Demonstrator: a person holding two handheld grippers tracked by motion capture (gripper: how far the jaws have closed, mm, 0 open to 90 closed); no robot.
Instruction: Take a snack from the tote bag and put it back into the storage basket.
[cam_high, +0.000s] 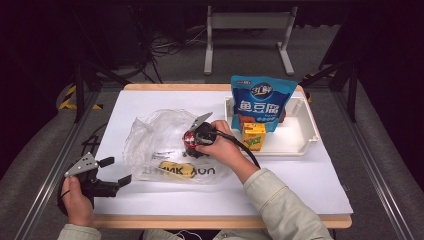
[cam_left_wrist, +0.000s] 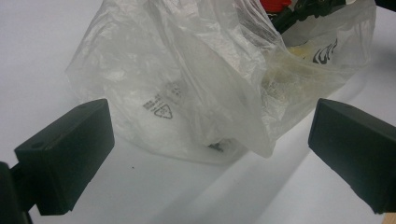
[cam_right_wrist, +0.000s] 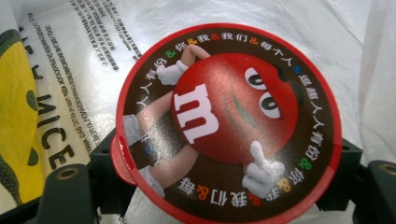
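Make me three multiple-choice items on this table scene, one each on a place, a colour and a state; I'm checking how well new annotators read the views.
1. Where does the yellow drink carton stand?
A. in the white tray
B. inside the clear plastic bag
C. on the floor

2. What colour is the rim of the round M&M's tub?
A. green
B. red
C. blue

3. How does the left claw stand?
A. shut on the bag
B. shut on the carton
C. open, holding nothing

Answers:
1. A: in the high view the carton stands in the tray, in front of the blue snack pouch.
2. B: the right gripper view shows a red rim around the brown lid.
3. C: the left gripper view shows its jaws wide apart, short of the bag.
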